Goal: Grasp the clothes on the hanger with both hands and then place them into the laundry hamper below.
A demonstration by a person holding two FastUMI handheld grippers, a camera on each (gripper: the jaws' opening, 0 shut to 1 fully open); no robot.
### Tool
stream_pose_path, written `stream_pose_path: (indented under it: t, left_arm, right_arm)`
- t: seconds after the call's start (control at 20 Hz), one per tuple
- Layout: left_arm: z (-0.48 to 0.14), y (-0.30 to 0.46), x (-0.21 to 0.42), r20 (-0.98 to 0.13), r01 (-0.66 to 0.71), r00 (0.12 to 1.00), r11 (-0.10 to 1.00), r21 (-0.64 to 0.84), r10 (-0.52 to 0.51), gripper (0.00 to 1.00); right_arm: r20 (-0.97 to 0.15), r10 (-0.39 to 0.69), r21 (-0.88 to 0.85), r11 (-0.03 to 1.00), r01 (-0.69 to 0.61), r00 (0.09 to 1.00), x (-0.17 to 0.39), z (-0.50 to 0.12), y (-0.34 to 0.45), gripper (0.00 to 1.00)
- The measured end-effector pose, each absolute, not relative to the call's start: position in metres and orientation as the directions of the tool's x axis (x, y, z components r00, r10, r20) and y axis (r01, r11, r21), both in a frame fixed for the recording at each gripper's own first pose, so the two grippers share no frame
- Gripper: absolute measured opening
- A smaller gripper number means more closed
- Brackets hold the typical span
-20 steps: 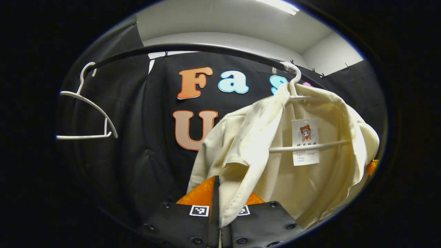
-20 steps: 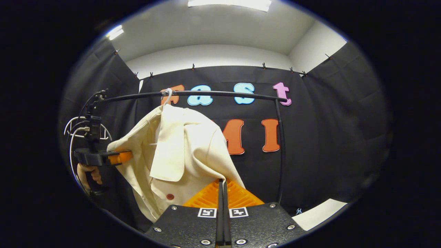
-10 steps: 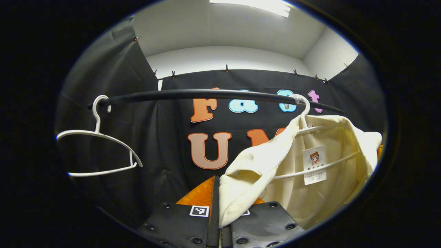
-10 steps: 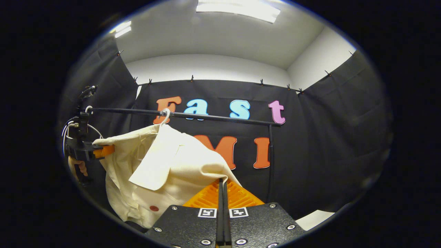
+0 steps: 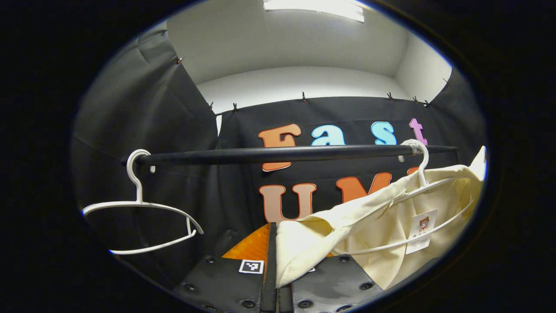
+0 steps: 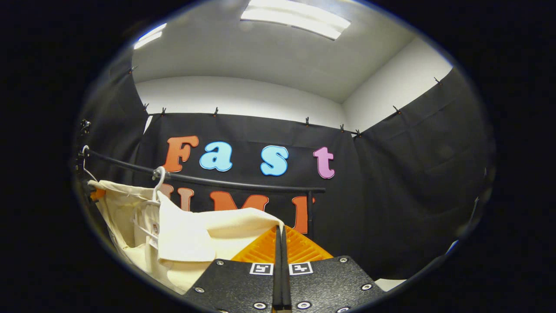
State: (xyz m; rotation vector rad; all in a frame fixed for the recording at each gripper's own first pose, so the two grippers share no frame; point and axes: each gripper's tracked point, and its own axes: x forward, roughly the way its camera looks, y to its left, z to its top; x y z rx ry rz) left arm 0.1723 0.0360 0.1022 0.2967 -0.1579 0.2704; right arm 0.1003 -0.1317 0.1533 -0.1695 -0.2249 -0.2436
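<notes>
A cream jacket point(image 5: 391, 217) hangs on a white hanger point(image 5: 419, 163) hooked over the black rail point(image 5: 278, 154). My left gripper point(image 5: 273, 228) is shut on one front edge of the jacket, and the cloth spills out between its fingers and over one of them. The fabric stretches almost level from there to the hanger. In the right gripper view the same jacket point(image 6: 186, 234) lies low at the left under its hanger hook point(image 6: 159, 174). My right gripper point(image 6: 280, 229) is shut on the jacket's other edge, which ends at its fingertips.
An empty white hanger point(image 5: 139, 213) hangs at the left end of the rail. The rail's upright post point(image 6: 309, 211) stands just behind my right gripper. A white paper tag point(image 5: 420, 230) dangles inside the jacket.
Both grippers have risen with the jacket edges in them. The cloth, which hung steeply before, now stretches nearly level toward the hanger. The rail sits lower in both views.
</notes>
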Motion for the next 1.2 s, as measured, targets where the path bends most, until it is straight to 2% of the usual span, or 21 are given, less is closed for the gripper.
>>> stream_pose_path:
  t: [0.2, 0.55, 0.85, 1.2]
  left_arm:
    - [0.100, 0.058, 0.195, 0.208, -0.347, 0.933, 0.885, 0.311, 0.293, 0.11]
    - [0.067, 0.088, 0.218, 0.164, -0.373, 0.927, 0.876, 0.306, 0.337, 0.10]
    - [0.034, 0.111, 0.228, 0.113, -0.383, 0.924, 0.875, 0.298, 0.366, 0.10]
    - [-0.022, 0.140, 0.234, -0.021, -0.360, 0.928, 0.907, 0.219, 0.373, 0.10]
  right_arm:
    - [0.154, -0.218, -0.087, 0.969, 0.233, 0.964, 0.154, 0.131, -0.147, 0.00]
    - [-0.010, -0.111, 0.078, 0.991, 0.111, 0.994, 0.210, 0.047, -0.141, 0.00]
    - [-0.073, -0.046, 0.114, 0.992, 0.054, 0.996, 0.222, -0.001, -0.126, 0.00]
    - [-0.169, -0.008, 0.147, 0.989, 0.034, 0.986, 0.227, -0.057, -0.119, 0.00]
